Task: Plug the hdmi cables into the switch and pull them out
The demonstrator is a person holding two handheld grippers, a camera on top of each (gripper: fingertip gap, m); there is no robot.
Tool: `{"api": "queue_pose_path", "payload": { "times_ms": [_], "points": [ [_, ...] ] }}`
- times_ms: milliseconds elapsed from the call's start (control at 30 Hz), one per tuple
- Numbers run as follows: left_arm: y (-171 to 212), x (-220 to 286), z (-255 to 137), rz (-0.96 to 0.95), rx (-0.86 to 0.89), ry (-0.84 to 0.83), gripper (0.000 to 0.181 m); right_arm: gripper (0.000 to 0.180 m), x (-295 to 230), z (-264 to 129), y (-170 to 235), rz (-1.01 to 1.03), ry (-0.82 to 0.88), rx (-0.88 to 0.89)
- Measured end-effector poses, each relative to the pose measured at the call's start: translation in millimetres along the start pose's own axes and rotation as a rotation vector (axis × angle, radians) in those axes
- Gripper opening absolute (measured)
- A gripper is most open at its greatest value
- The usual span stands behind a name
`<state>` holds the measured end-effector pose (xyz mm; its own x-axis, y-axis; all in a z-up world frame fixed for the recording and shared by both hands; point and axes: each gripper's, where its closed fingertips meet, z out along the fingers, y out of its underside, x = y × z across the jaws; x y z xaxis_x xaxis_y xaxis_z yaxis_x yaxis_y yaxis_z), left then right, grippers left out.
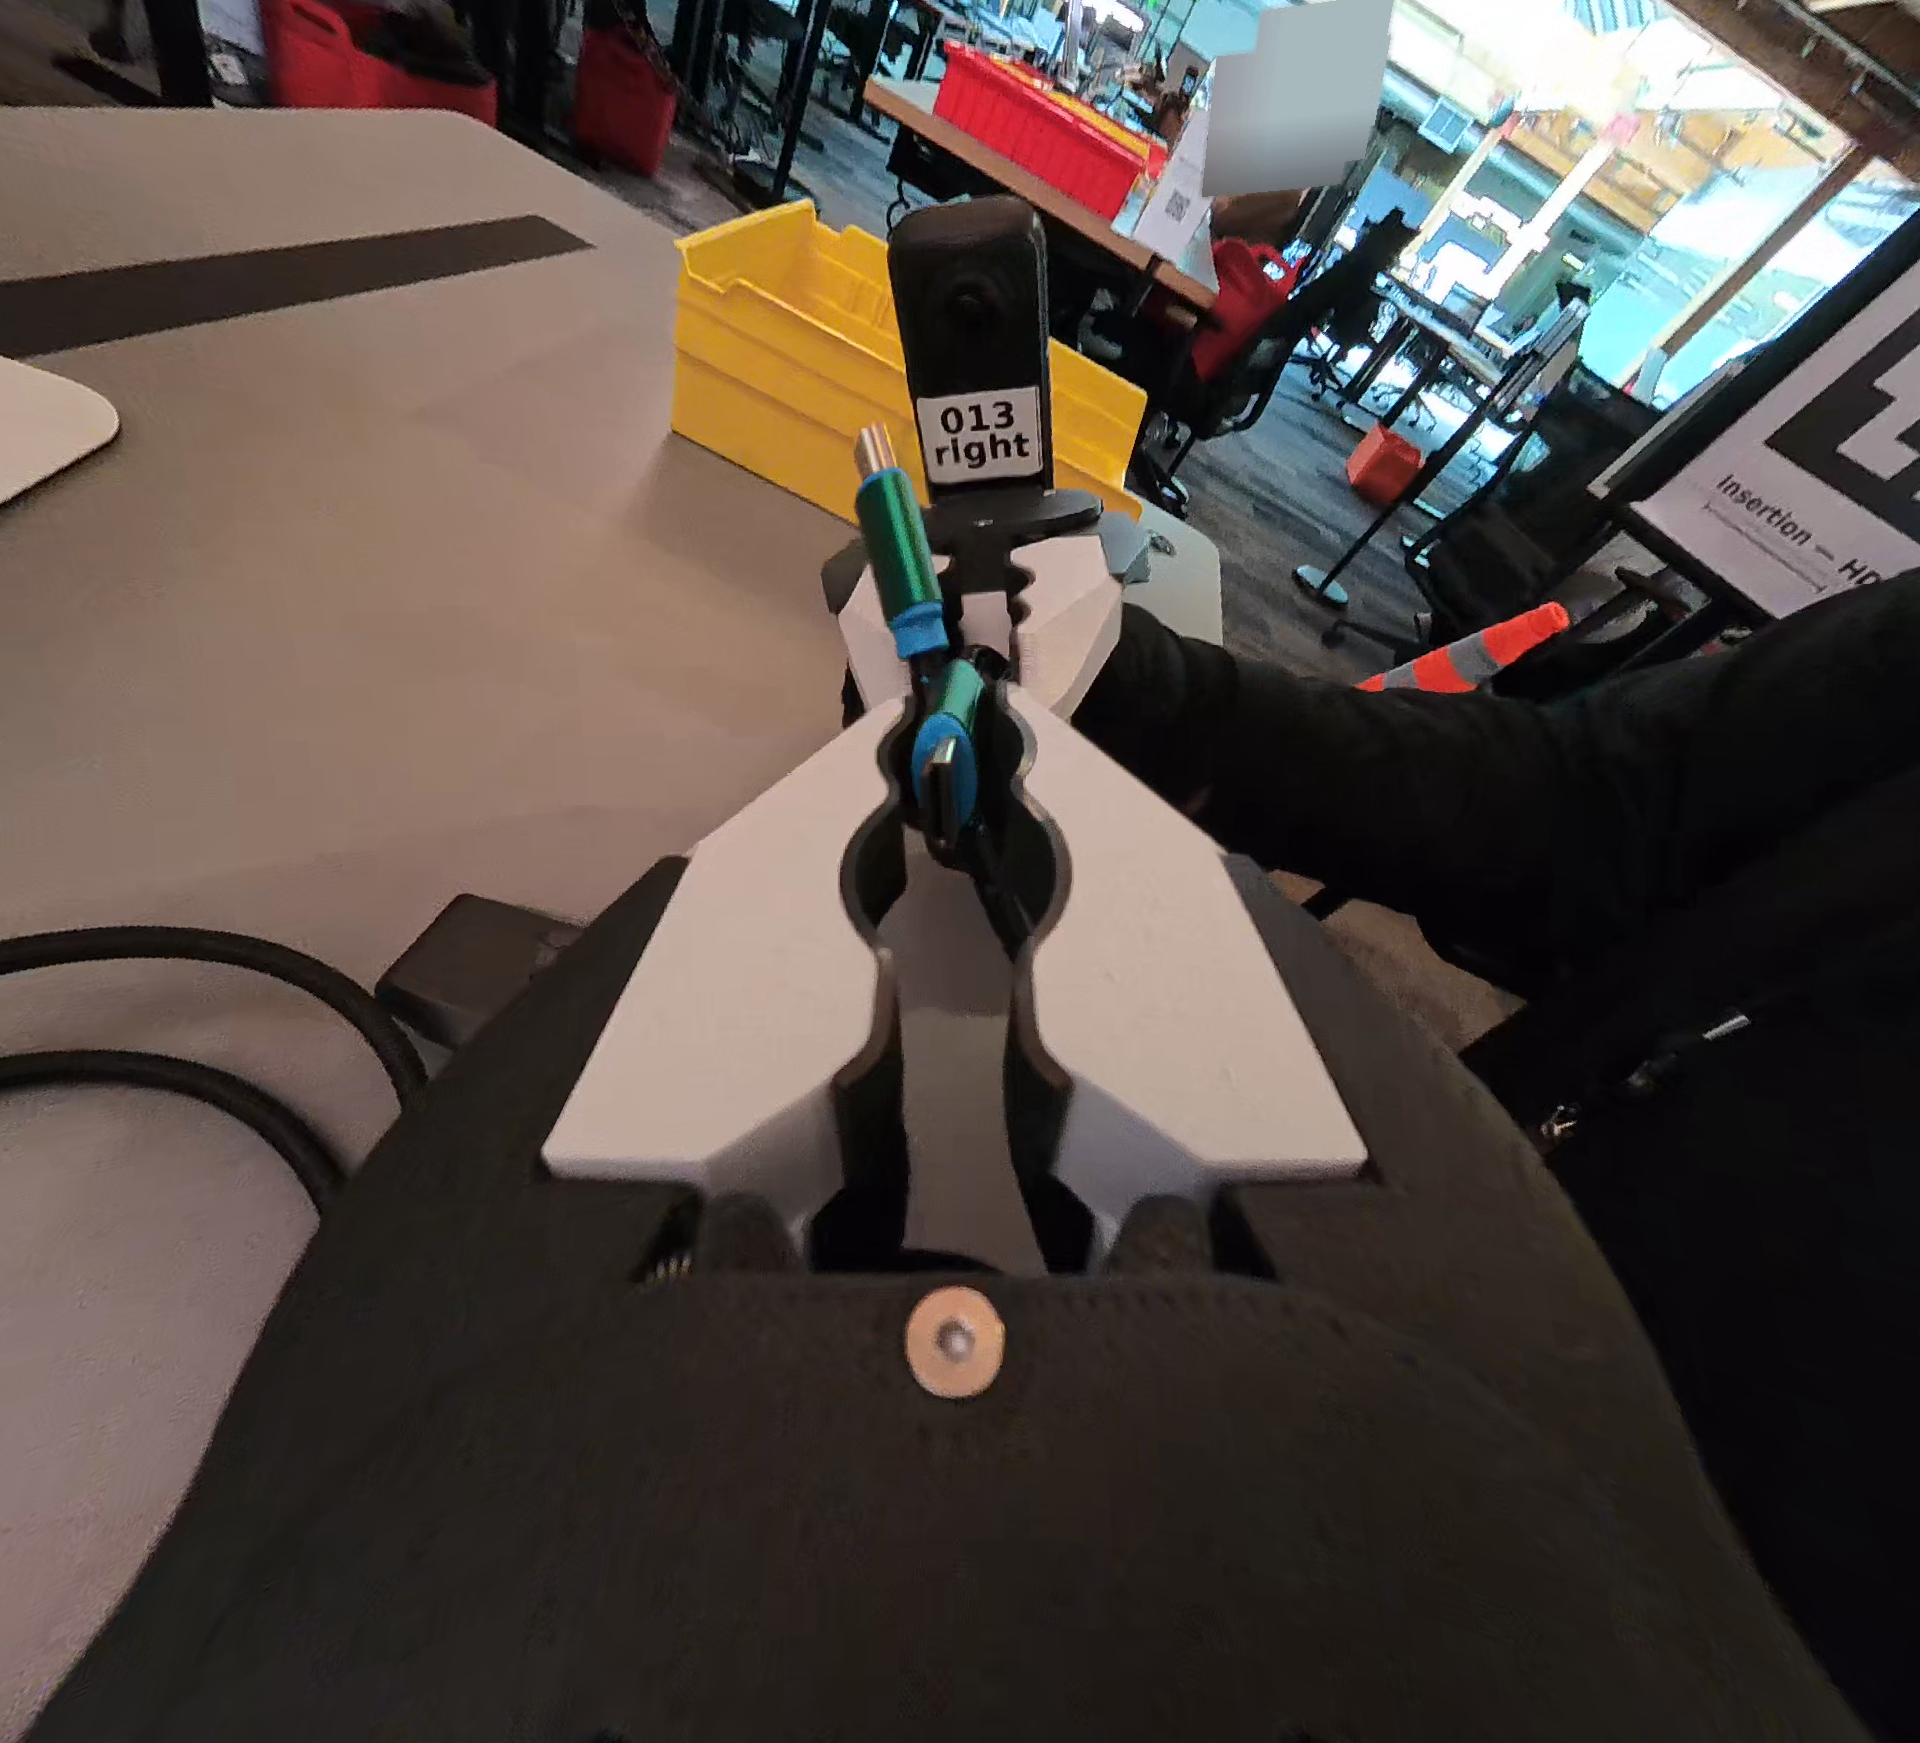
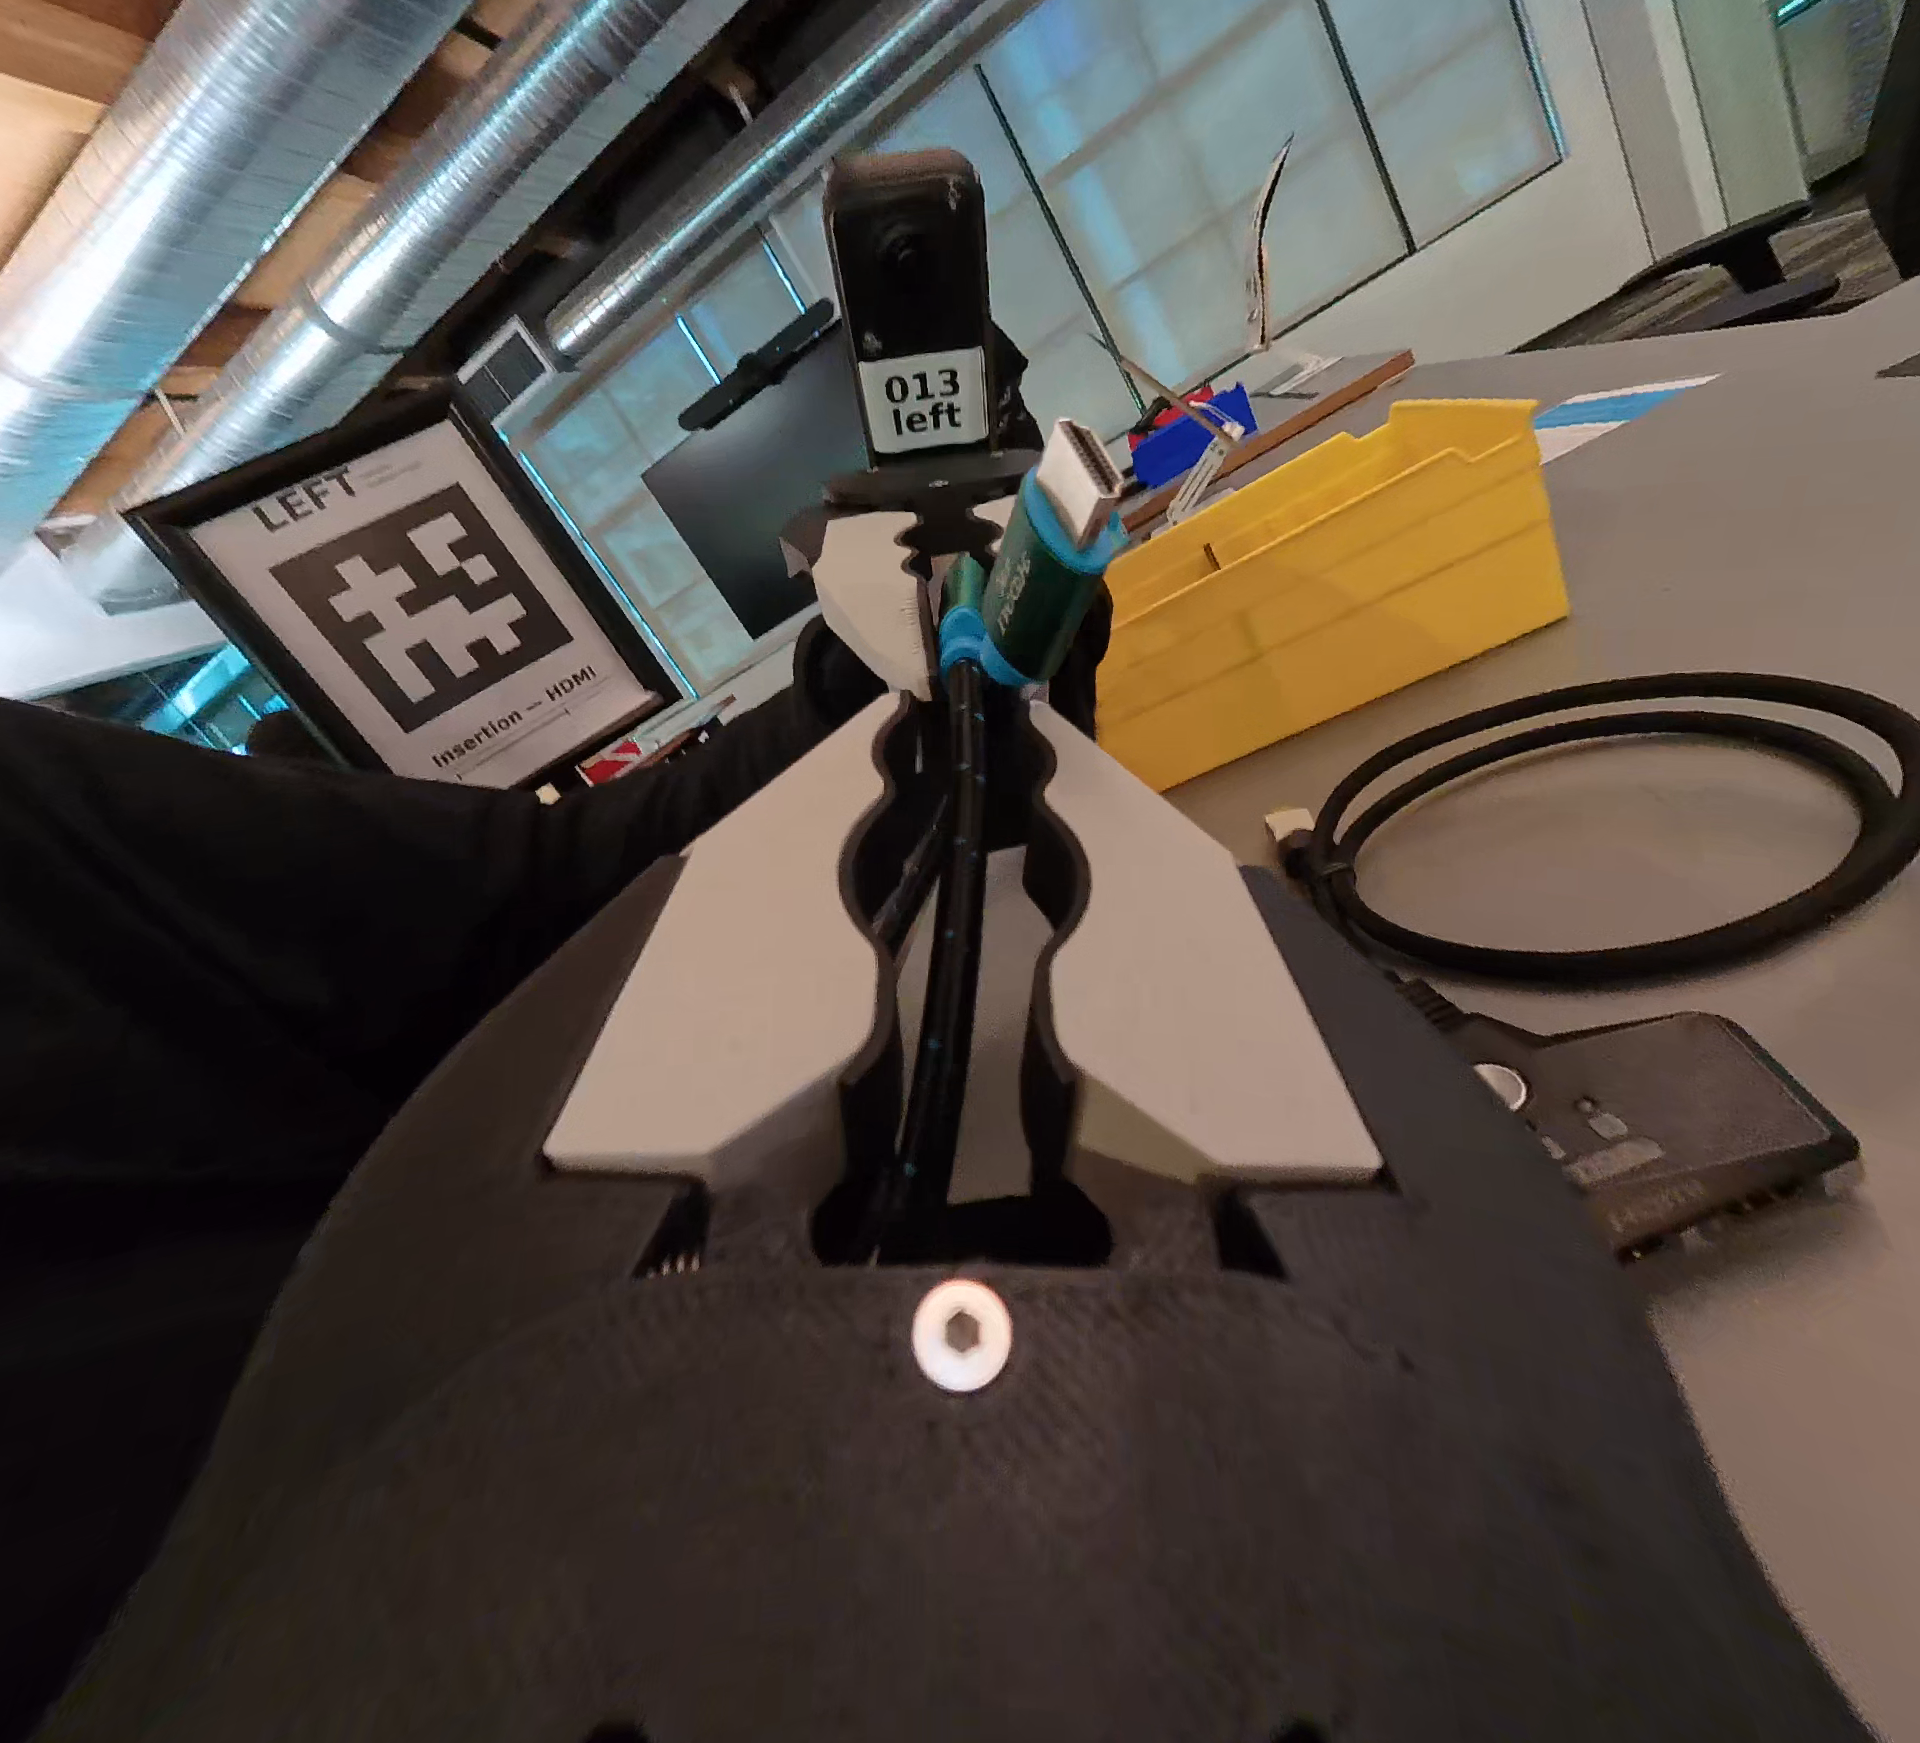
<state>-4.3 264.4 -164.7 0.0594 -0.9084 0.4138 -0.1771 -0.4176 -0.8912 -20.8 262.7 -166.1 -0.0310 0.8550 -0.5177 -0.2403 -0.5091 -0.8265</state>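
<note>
The grey table [image 2: 1714, 550] fills the lower ground in both views, and the two grippers meet nose to nose above it. A yellow bin [image 2: 1340, 571] stands on the table behind them; in the left wrist view the same bin [image 1: 769, 343] sits at the far edge. A coil of black cable [image 2: 1621, 820] lies flat on the table beside the right gripper's body. Just in front of that coil rests the flat black switch [image 2: 1704, 1122], with no green plug in it that can be seen.

The left gripper [image 1: 951, 784] has its white fingers [image 1: 758, 966] drawn narrow around a green plug [image 1: 945, 758] with a blue collar, the metal tip pointing back at the camera. The right gripper [image 2: 961, 737] is likewise narrow, pinching the braided black cords [image 2: 956, 914] that run down between its fingers [image 2: 1174, 966]. Above its tips a second green plug [image 2: 1044, 587] sticks up, tilted to the right, its silver end bare in the air. In the left wrist view this same plug [image 1: 899, 540] rises beside the right gripper [image 1: 971, 633], which faces the camera. A black sleeve [image 1: 1403, 779] reaches in behind it.
</note>
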Motion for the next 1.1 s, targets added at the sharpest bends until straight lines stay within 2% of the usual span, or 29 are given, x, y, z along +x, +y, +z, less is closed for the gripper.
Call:
{"api": "queue_pose_path", "payload": {
  "times_ms": [100, 200, 500, 700, 833, 967, 1100],
  "points": [
    [3.2, 4.5, 1.5, -0.002, -0.023, 0.038, 0.01, 0.027, -5.0, -3.7, -16.6, 0.086, -0.071, 0.121],
    [10.5, 6.2, 7.1, -0.009, -0.046, 0.051, 0.01, 0.011, 0.3, -11.3, -18.8, 0.088, -0.062, 0.14],
    [5.8, 2.5, 8.4, 0.018, -0.027, 0.016, 0.01, 0.009, 3.7, -14.1, -21.2, -0.092, 0.056, 0.086],
    [-3.5, -12.9, -10.9, 0.007, 0.008, -0.073, 0.01, 0.009, 13.0, -32.5, -35.0, -0.179, 0.152, 0.116],
    [-0.3, -23.8, -18.4, 0.009, -0.007, -0.147, 0.01, 0.009, 20.1, -36.9, -21.9, -0.262, 0.215, -0.011],
    [0.2, -38.2, -36.8, -0.01, 0.01, -0.224, 0.01, 0.009, 21.0, -51.9, -23.0, -0.274, 0.22, -0.038],
    [5.3, -50.2, -48.1, -0.003, -0.004, -0.307, 0.01, 0.009, 19.5, -63.1, -5.6, -0.345, 0.228, -0.201]
  ]
}}
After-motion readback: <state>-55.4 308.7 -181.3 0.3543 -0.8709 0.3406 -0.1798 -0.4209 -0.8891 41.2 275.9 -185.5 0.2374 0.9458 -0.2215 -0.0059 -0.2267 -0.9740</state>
